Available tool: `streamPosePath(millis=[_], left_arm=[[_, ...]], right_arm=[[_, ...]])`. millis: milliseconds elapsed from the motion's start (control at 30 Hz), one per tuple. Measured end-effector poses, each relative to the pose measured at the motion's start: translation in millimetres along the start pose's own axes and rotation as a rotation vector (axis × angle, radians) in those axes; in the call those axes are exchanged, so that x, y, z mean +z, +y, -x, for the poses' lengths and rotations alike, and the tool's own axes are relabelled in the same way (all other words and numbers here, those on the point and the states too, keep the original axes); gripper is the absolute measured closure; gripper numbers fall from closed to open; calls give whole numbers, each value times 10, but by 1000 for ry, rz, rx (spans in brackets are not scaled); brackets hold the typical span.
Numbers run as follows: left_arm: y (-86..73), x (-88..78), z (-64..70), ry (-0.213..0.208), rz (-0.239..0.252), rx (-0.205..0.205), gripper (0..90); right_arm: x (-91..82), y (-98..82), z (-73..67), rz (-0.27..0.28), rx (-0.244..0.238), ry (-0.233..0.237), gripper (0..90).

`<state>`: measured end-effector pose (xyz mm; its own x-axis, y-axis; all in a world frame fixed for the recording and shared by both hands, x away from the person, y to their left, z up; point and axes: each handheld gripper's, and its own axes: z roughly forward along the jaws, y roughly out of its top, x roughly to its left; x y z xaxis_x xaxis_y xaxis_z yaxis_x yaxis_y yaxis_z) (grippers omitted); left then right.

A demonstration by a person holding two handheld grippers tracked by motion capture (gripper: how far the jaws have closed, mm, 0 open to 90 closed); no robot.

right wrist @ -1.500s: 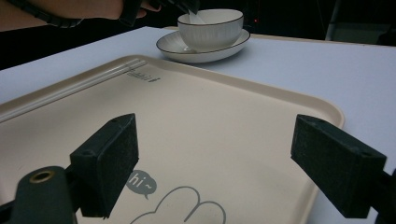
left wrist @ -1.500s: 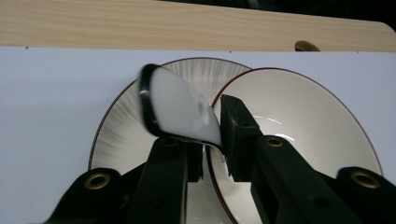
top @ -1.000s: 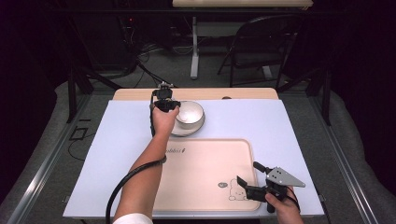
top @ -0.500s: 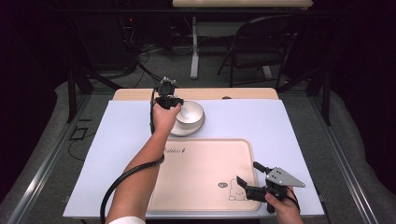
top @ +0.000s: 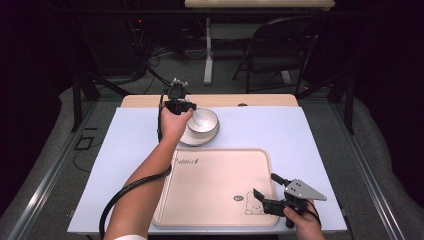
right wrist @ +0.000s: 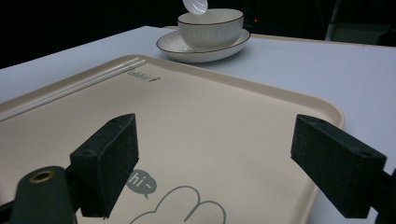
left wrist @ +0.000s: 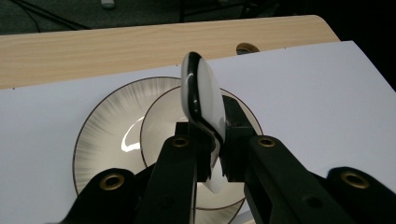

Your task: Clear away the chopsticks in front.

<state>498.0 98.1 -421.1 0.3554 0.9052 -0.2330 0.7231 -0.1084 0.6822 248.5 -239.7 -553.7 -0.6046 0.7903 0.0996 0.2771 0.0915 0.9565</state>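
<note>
**Spoon clamped in left gripper, over the bowl**

Your left gripper [left wrist: 215, 154] has its jaws narrow and pressed on the handle of the white ceramic spoon with a dark edge [left wrist: 203, 95]. In the left gripper view the spoon's bowl end sticks up past the pads, turned on edge. In the high view the spoon [top: 196, 116] hangs over the white ribbed bowl with a thin dark rim [top: 204, 123], at the far side of the table, left of centre. The bowl sits on a matching white saucer [top: 186, 139], which rests on the white table sheet [top: 320, 135].

Your right gripper [top: 265, 187] sits at the near right, jaws wide with nothing between them, over the near right corner of the beige plastic tray with a cartoon print [top: 215, 185]. The tray lies just near of the saucer.
</note>
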Motion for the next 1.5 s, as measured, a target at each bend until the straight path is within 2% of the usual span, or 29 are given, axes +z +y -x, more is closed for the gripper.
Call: streamPosePath(millis=[467, 767, 1133, 1167, 1500], left_arm=[[16, -178, 62, -20, 9, 18, 853], [-4, -255, 16, -33, -2, 12, 854], [-146, -375, -77, -85, -44, 13, 854], [-184, -408, -93, -101, -51, 14, 854], [-388, -600, -163, -133, -51, 31, 854]], right_arm=[[2, -1, -1, -1, -2, -2, 142], [0, -2, -1, -3, 0, -3, 142], [4, -1, -3, -2, -7, -5, 143], [5, -2, -2, -1, -8, -5, 143], [7, -1, -8, -2, -10, -7, 142]])
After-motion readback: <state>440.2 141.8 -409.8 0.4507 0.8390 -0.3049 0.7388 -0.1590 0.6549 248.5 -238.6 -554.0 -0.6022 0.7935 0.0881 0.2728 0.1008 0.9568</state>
